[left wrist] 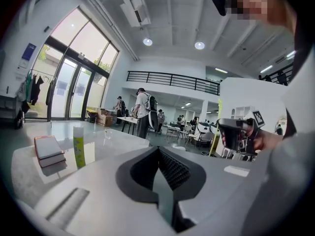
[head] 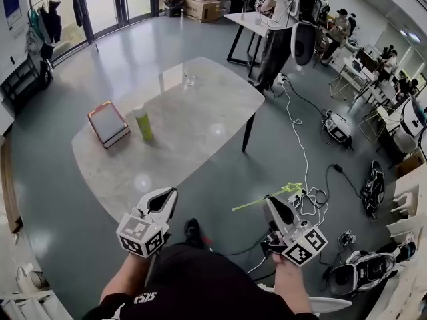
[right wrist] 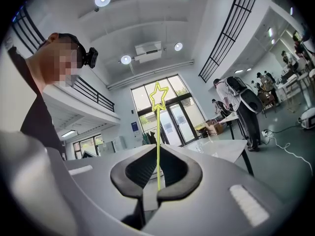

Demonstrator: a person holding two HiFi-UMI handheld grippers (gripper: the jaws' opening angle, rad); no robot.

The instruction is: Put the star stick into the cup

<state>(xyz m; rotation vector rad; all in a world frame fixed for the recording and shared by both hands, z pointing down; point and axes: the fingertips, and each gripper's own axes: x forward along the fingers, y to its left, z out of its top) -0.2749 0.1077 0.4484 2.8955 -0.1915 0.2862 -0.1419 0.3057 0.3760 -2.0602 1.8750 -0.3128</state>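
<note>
The star stick (head: pixel 265 198) is a thin yellow-green rod with a star at its tip. My right gripper (head: pixel 269 205) is shut on its lower end, over the floor to the right of the table. In the right gripper view the star stick (right wrist: pixel 158 132) rises straight from the closed gripper (right wrist: pixel 158 154). A small clear cup (head: pixel 189 79) stands on the far part of the marble table (head: pixel 200 129). My left gripper (head: pixel 165 198) is shut and empty, just off the table's near edge. From the left gripper (left wrist: pixel 158 150) view, the right gripper (left wrist: pixel 237 131) shows with the stick.
A red-edged book (head: pixel 108 123) and an upright yellow-green tube (head: pixel 143 123) stand on the table's left half. Cables (head: pixel 298 139) and devices lie on the floor to the right. A person (head: pixel 275 25) stands at a far table.
</note>
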